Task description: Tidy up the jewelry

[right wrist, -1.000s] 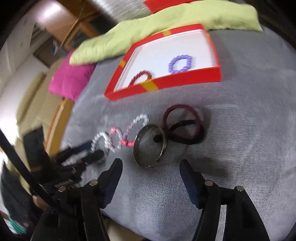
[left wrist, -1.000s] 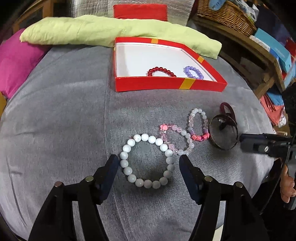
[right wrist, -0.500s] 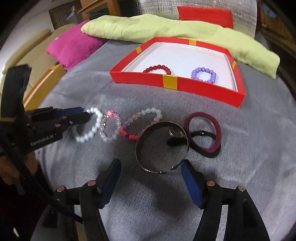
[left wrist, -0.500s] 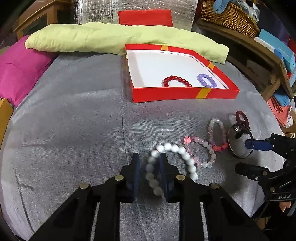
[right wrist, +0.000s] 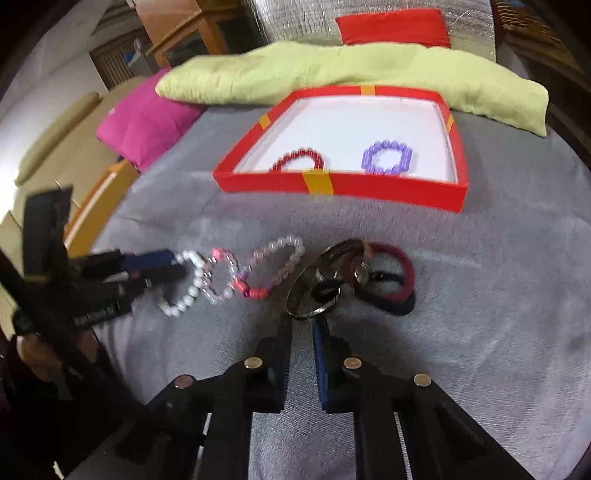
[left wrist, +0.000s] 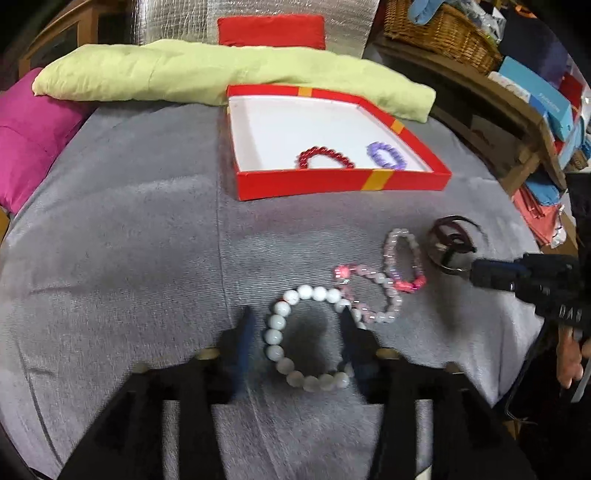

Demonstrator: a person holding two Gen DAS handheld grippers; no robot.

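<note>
Grey upholstery [left wrist: 129,258] carried everything. Nearest, the left gripper [left wrist: 295,332] stood spread around the white bead bracelet [left wrist: 310,336], not gripping. The right gripper [right wrist: 303,332] pinched the metal bangle [right wrist: 317,291]. A clean lift should avoid snagging neighbours before reaching the red box [left wrist: 332,182].

Green cushion [left wrist: 229,72]: lies along the far edge of the grey surface [left wrist: 129,240].
Pink cushion [right wrist: 147,122]: far left.
Red cushion [left wrist: 271,31]: behind the green one.
Wicker basket [left wrist: 443,31]: on the wooden shelf [left wrist: 491,96], right.

L hand-held gripper [left wrist: 295,332] jaws apart, R hand-held gripper [right wrist: 303,332] near-closed
</note>
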